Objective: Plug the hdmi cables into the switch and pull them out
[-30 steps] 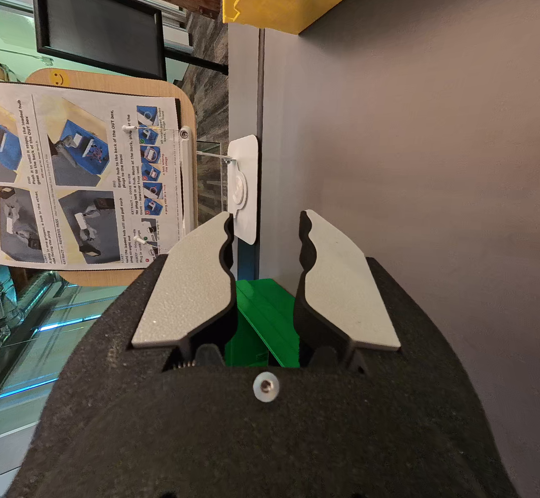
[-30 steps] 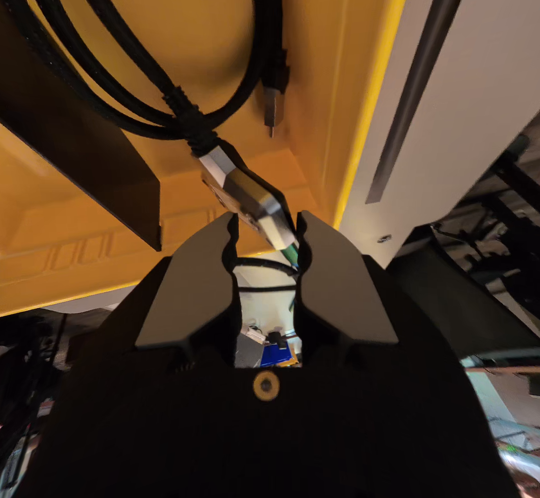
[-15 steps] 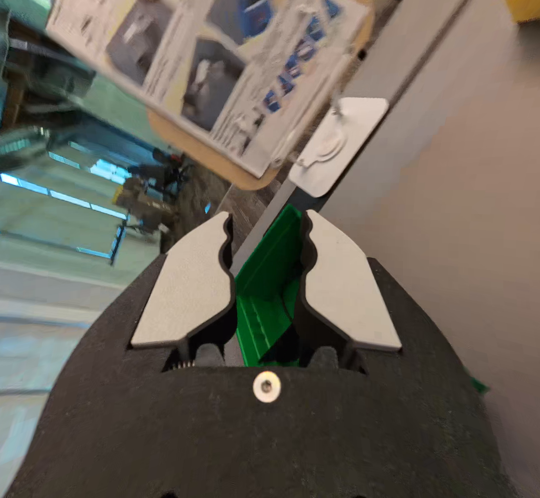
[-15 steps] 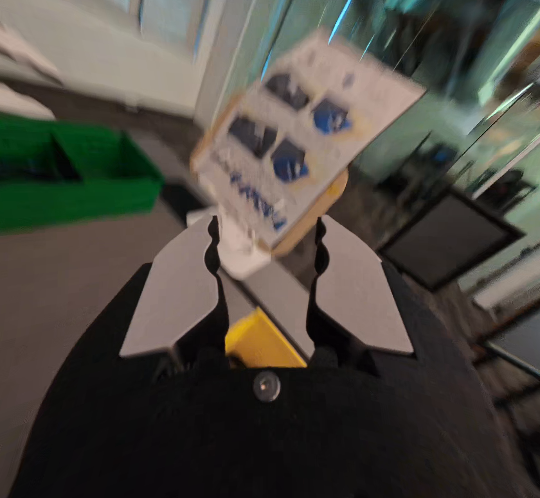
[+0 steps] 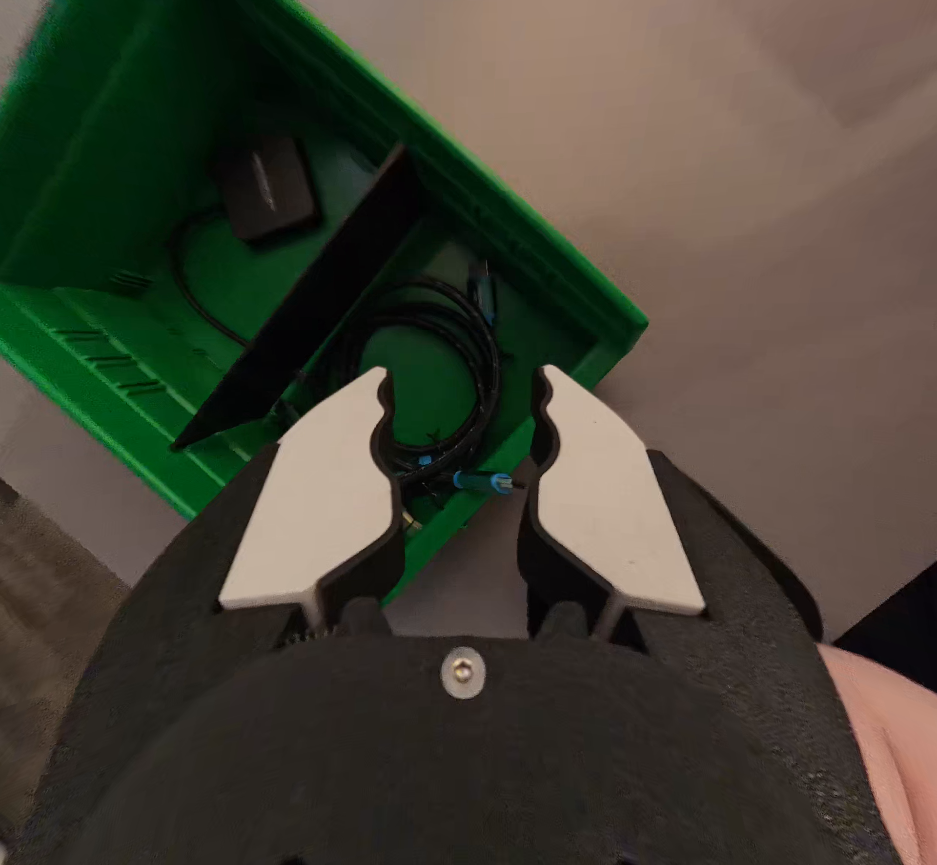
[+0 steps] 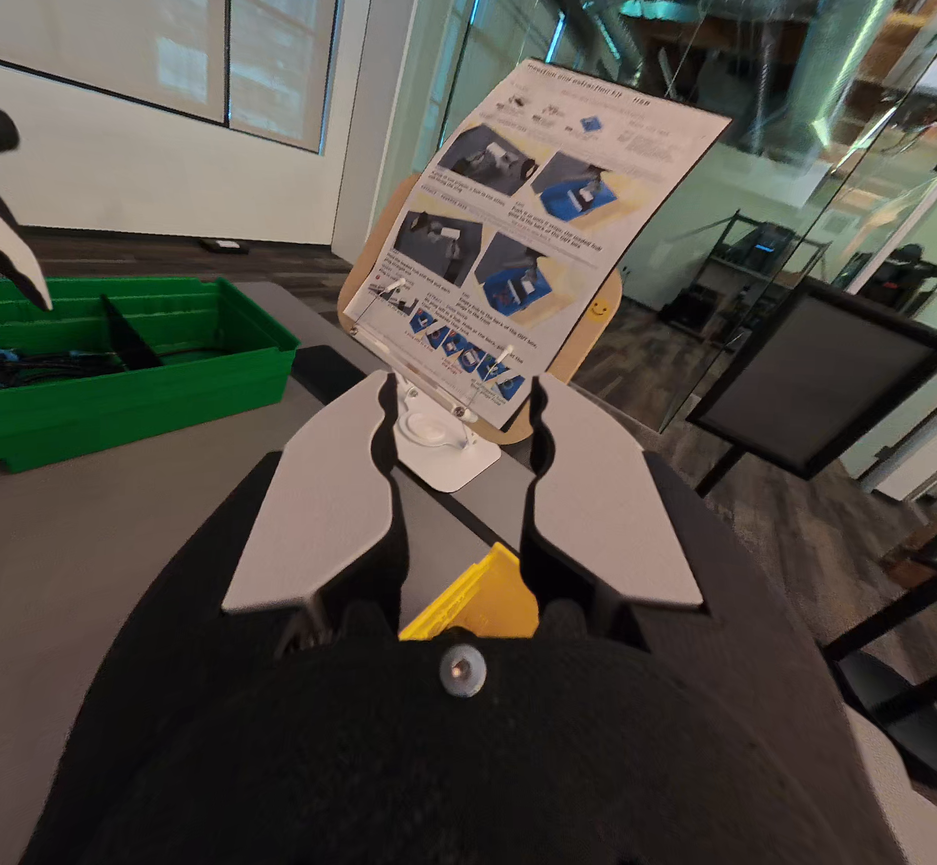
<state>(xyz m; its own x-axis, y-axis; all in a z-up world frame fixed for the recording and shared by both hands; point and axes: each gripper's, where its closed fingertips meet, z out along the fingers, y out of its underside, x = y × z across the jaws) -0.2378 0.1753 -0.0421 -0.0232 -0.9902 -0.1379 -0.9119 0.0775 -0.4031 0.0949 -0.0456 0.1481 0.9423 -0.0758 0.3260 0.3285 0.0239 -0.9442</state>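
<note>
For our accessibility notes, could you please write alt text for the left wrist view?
The open, empty left gripper hovers above a green bin on a grey table. A black divider splits the bin: coiled black cables with blue plugs on the near side, a black switch on the far side.

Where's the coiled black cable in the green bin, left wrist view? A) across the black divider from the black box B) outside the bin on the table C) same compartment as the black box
A: the coiled black cable lies in the green bin on one side of the black divider; the black box sits on the other.
</note>
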